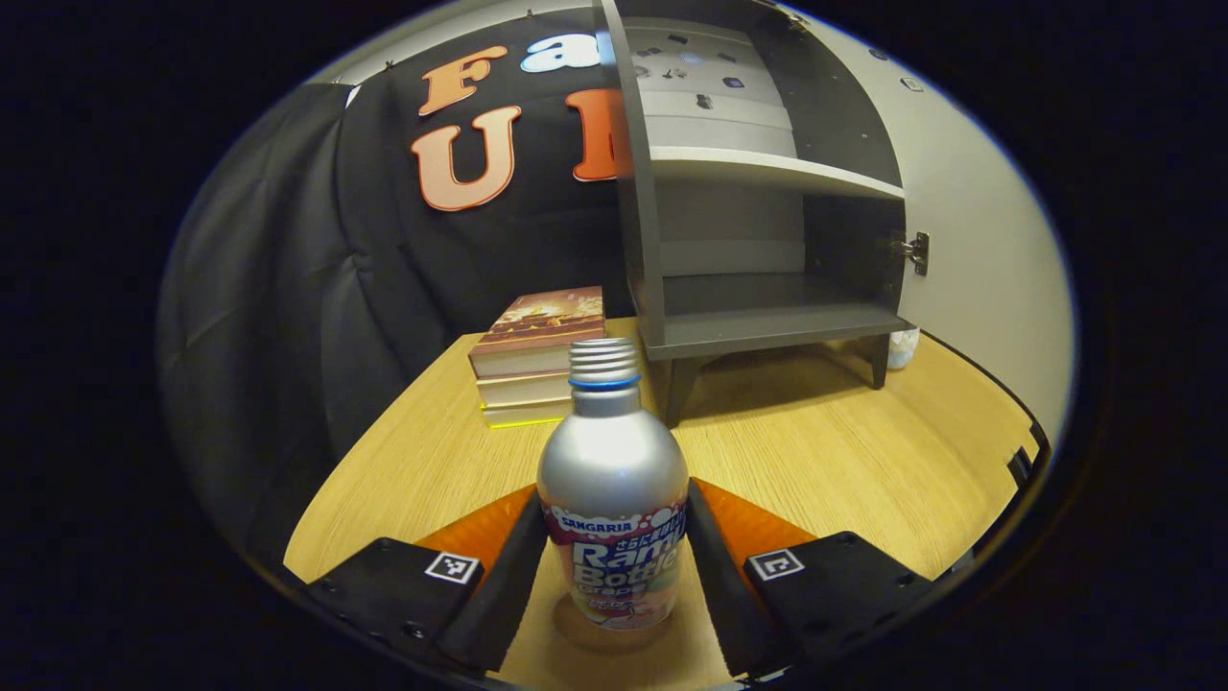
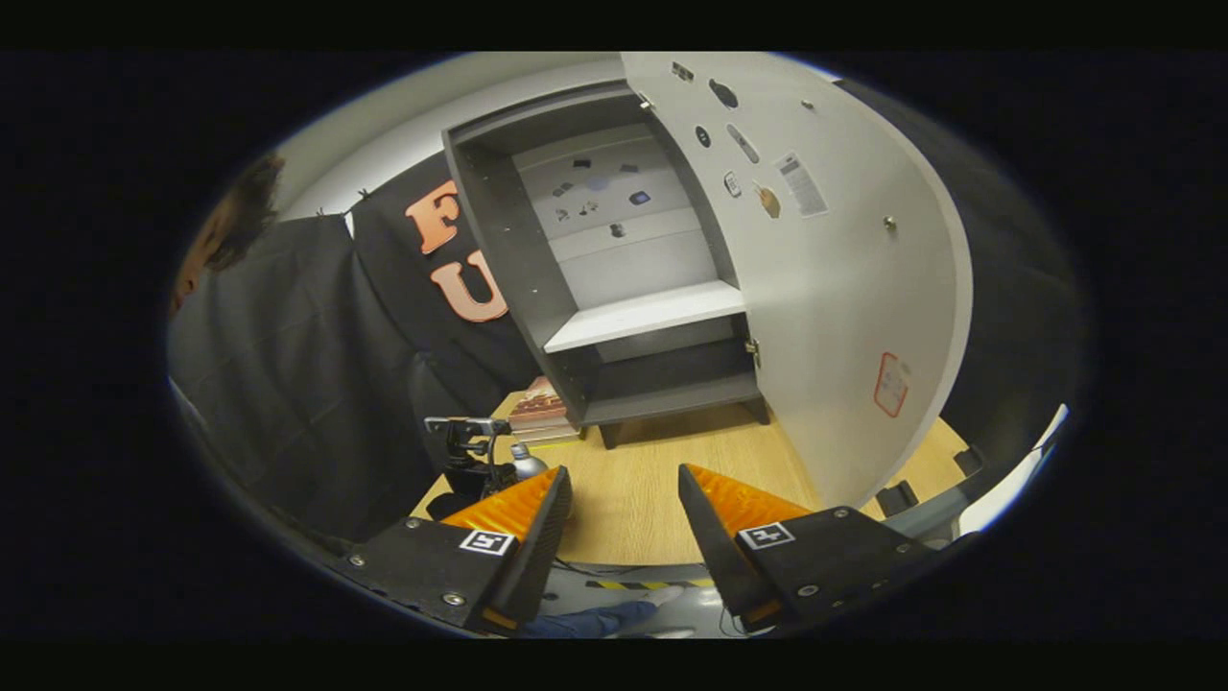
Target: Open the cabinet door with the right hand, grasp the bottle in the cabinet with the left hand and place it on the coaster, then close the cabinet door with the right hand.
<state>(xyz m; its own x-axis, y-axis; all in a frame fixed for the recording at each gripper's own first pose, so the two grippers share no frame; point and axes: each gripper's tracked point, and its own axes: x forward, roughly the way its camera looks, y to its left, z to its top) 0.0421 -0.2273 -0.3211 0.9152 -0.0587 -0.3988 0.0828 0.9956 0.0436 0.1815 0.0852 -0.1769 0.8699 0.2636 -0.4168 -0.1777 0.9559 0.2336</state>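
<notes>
Light wood grain covers the counter (image 1: 815,461), and on it stands the dark grey cabinet (image 1: 739,326) with its pale door (image 2: 844,288) swung wide open to the right. In the left gripper view the lower compartment of the cabinet and the white shelf (image 1: 767,168) above it are both bare. Just left of the cabinet, a stack of books (image 1: 537,360) lies flat on the counter.

The silver bottle (image 1: 612,480) stands upright between the two fingers of my left claw (image 1: 614,557), out of the cabinet and well in front of it, with its threaded neck and blue ring on top. Both fingers lie against its sides, so my left claw is grasping the bottle. Its base seems to rest on the counter, but I cannot tell if a coaster is under it.

My right claw (image 2: 624,523) is released, with a wide gap between its fingers and nothing in it. It hangs near the front edge of the counter, apart from the door. In the right gripper view, my left claw (image 2: 470,461) shows farther off at the left with the top of the bottle (image 2: 526,463) beside it.
</notes>
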